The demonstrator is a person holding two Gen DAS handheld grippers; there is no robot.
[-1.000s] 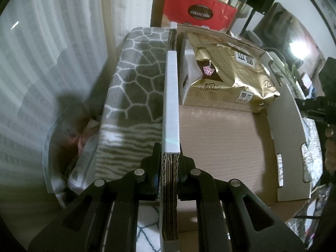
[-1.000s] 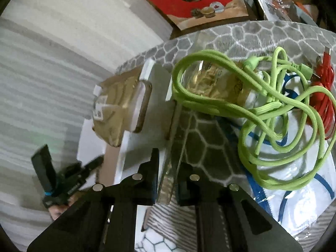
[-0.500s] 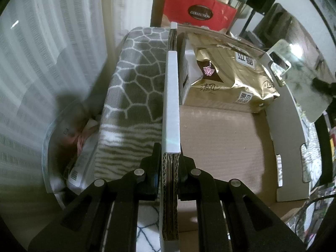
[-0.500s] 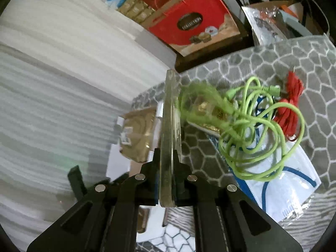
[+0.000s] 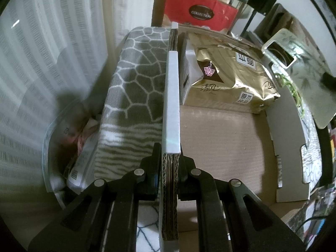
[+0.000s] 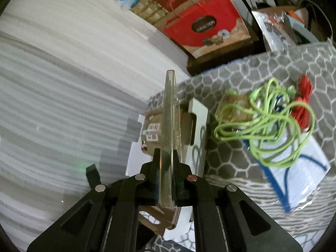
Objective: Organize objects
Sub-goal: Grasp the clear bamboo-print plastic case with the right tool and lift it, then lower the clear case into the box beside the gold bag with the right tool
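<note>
Item: open cardboard box [image 5: 220,147] on a grey-patterned blanket [image 5: 134,88], gold tissue pack [image 5: 229,77] at its far end, near floor bare. Left gripper [image 5: 170,166]: jaws clamped hard on the box's near side wall [image 5: 172,105], steadying it. Right gripper [image 6: 168,168]: jaws closed tight on a clear plastic sleeve [image 6: 170,126], held edge-on and raised above the box; from the left wrist view the sleeve [image 5: 304,73] hangs over the far right corner. Loose stock on the blanket: green cable [image 6: 266,130], red cable [image 6: 304,96], white-and-blue bag [image 6: 298,176]. Risks, as judged: the thin, slick sleeve may slide from the pinch if tilted further; it may catch the box's right flap [image 5: 287,147] on descent. Change from earlier frames: a second ago the sleeve lay low beside the cables; it has since lifted and turned toward the box. Left grip unchanged.
</note>
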